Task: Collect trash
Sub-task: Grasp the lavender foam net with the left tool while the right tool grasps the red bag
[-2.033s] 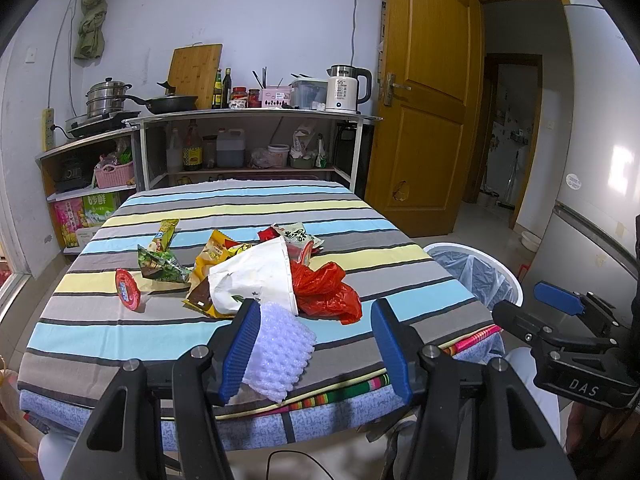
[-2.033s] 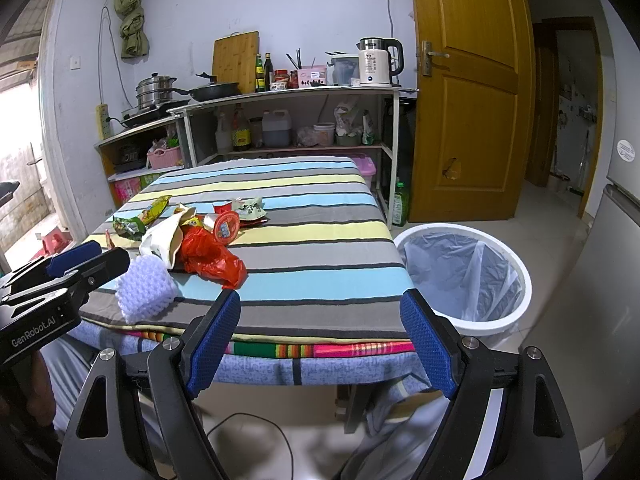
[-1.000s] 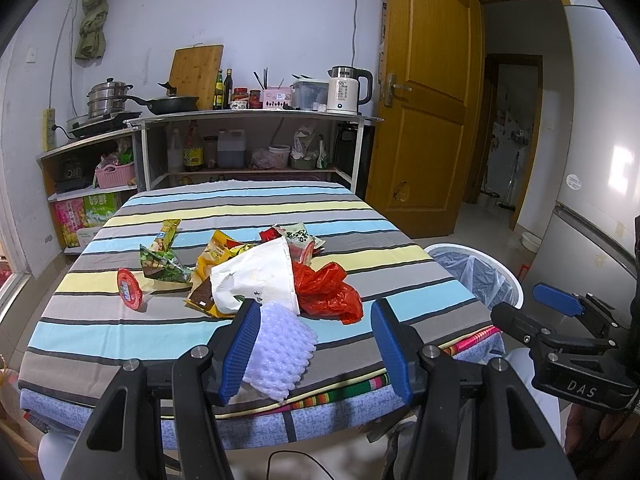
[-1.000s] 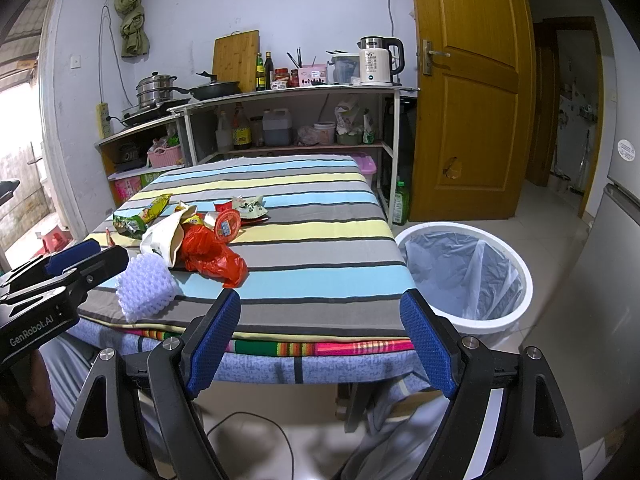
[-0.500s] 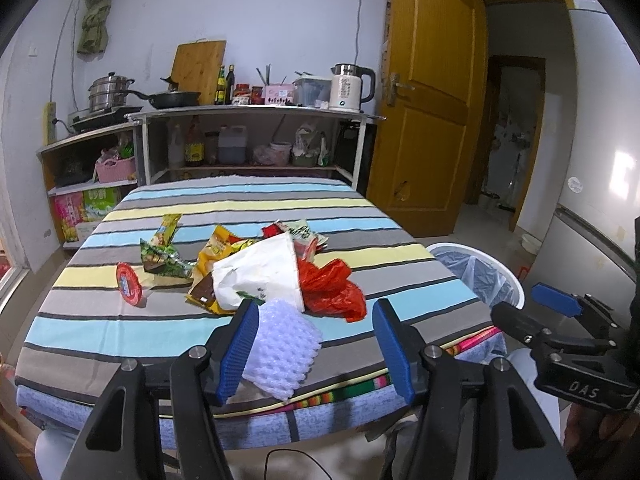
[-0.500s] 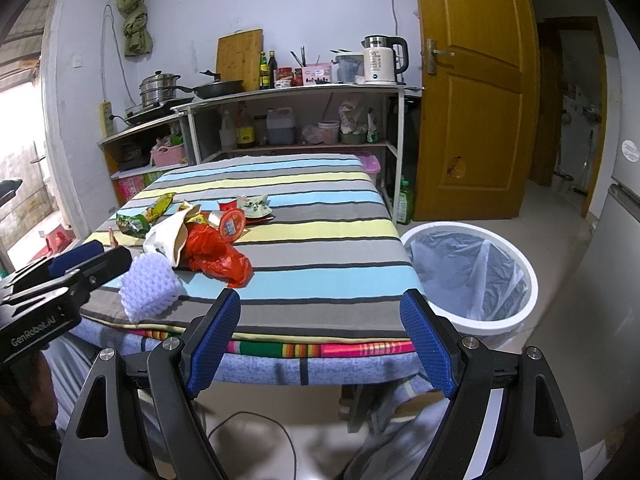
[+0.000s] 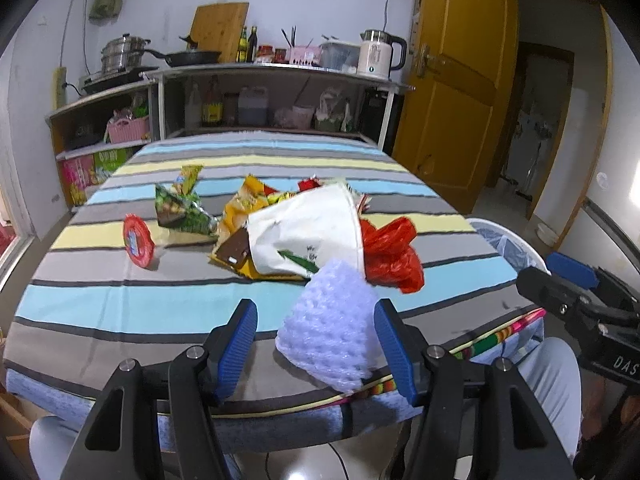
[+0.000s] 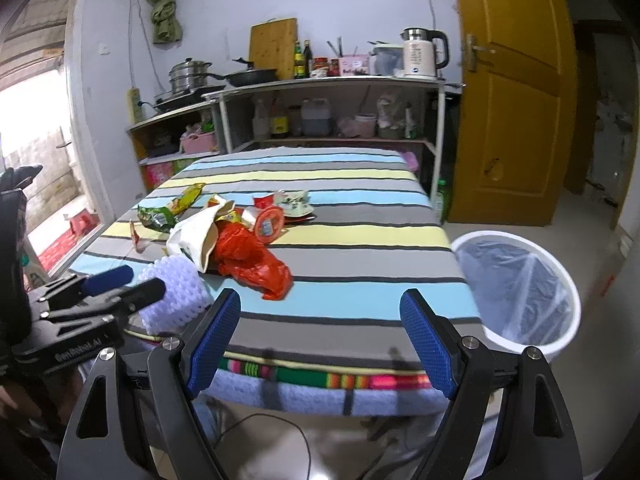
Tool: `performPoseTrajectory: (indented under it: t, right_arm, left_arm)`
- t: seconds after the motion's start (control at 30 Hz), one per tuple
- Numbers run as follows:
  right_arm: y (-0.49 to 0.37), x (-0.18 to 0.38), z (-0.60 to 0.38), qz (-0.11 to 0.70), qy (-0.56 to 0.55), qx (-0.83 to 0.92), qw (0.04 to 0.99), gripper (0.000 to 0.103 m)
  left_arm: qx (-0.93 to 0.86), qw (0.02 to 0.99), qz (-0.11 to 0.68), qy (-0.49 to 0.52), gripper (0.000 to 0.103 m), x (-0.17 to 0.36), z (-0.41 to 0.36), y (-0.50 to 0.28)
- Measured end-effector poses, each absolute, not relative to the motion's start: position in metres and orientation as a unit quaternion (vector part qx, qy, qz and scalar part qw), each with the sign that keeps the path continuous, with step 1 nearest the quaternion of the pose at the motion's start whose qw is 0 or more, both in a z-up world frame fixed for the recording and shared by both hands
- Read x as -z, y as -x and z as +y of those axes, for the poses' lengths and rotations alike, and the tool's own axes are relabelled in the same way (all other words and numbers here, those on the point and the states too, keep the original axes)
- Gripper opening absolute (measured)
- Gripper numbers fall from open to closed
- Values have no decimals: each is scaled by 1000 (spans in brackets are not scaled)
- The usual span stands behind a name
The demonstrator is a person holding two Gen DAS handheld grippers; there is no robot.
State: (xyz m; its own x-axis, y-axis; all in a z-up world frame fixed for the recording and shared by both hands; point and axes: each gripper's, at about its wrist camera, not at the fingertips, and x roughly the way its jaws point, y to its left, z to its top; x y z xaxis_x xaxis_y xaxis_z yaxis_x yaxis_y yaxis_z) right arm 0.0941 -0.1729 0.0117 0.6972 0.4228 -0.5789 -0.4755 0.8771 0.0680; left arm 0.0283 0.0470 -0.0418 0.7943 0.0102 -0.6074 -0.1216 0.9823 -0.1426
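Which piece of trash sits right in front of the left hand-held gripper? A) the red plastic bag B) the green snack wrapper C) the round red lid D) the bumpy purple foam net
D: the bumpy purple foam net lies near the table edge between the open blue fingers of the left hand-held gripper, nearer than the other trash.
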Motion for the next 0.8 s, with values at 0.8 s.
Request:
performPoseTrajectory:
  t: [0.8]
  right_arm:
    - [-178, 35, -92, 372, 113, -355, 850, 61]
  left_arm:
    - [27, 932, 348, 95, 37, 64, 56, -52]
